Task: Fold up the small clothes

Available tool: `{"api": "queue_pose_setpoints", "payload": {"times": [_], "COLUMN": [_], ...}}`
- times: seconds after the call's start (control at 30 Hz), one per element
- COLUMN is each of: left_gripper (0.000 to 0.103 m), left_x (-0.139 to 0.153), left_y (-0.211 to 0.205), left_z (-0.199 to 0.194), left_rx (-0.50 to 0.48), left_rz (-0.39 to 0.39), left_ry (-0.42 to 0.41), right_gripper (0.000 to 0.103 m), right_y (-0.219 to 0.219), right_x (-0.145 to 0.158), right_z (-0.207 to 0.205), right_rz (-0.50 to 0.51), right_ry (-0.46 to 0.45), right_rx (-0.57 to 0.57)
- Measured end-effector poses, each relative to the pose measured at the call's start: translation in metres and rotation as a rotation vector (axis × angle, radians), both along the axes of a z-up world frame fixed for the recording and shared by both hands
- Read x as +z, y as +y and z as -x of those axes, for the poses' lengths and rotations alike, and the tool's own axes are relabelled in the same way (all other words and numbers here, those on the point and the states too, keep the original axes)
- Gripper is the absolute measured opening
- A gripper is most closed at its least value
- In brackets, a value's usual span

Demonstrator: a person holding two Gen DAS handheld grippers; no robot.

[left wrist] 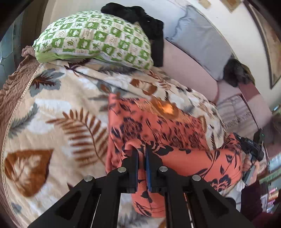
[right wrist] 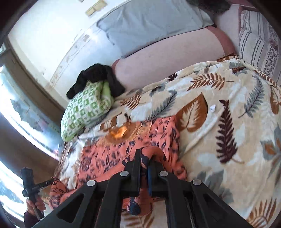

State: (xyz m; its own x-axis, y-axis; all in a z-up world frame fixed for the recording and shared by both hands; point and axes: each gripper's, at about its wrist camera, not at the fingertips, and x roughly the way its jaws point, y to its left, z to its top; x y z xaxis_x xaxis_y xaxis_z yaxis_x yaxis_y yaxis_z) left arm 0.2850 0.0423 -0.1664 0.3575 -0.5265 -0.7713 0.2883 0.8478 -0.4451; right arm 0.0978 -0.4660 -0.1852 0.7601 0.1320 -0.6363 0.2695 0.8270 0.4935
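Black linkage arms fill the foreground of both wrist views. Left gripper: fingers pressed together on a raised fold of the orange floral garment, cloth visibly pinched between them. Right gripper: likewise closed on a bunched edge of the same garment, with fabric running through the gap and hanging below the fingers.

Garment location: on the leaf-patterned blanket covering the bed, its far portion lying flat, its near edge lifted between the two grippers. A bright orange patch sits near the garment's far edge; blurred, nature not determinable.

From the left wrist view, the right gripper and the hand holding it appear at the far right, touching the garment's edge.

Surroundings: a green-and-white checked pillow rests at the blanket's far end, with a black garment draped on and behind it. A grey pillow leans against the wall. A striped cushion sits beyond the blanket. A small white scrap lies on the blanket, well apart from the garment.
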Motion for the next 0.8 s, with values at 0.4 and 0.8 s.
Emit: {"api": "queue_pose_setpoints", "payload": {"times": [0.4, 0.8], "left_gripper": [0.045, 0.056], "left_x": [-0.07, -0.106], "left_y": [0.002, -0.068], "left_z": [-0.005, 0.009], "left_rx": [0.479, 0.358], "left_rz": [-0.018, -0.099], "left_ry": [-0.124, -0.12], "right_gripper": [0.021, 0.021], "right_y": [-0.051, 0.13], "right_x": [-0.131, -0.118], "right_z": [-0.083, -0.132], "right_rz": [0.013, 0.278], "right_ry": [0.144, 0.212], "right_rx": [-0.192, 0.281]}}
